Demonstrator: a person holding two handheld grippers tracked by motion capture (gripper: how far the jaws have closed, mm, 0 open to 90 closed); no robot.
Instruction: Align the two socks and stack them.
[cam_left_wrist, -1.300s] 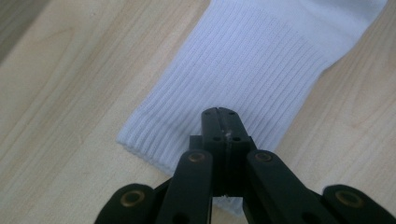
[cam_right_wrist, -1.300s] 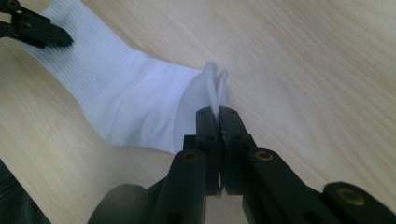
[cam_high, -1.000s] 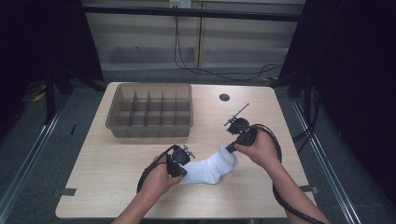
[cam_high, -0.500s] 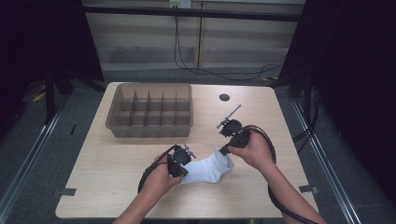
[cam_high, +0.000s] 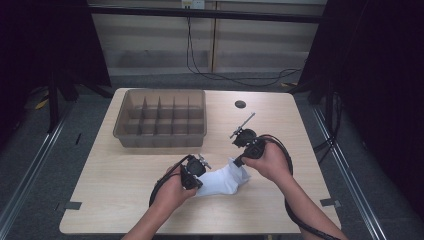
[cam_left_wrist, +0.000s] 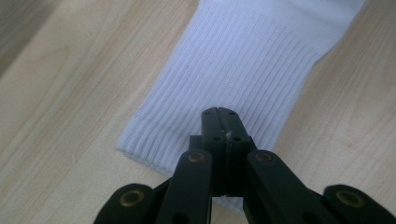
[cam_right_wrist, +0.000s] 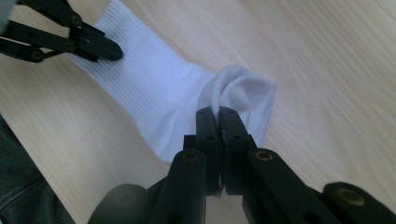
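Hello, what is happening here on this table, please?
A person at a wooden table is handling a white sock with two handheld grippers. The left gripper is shut on the ribbed cuff end, pressing it against the table. The right gripper is shut on the foot end, which is bunched and folded up toward the cuff. A divided plastic tray sits farther back on the table, with nothing seen in its compartments.

lab: black curtains (cam_high: 55, 45), trailing cables (cam_high: 240, 77)

bare table (cam_high: 115, 200) around sock (cam_high: 220, 182); compartment tray (cam_high: 160, 117) behind
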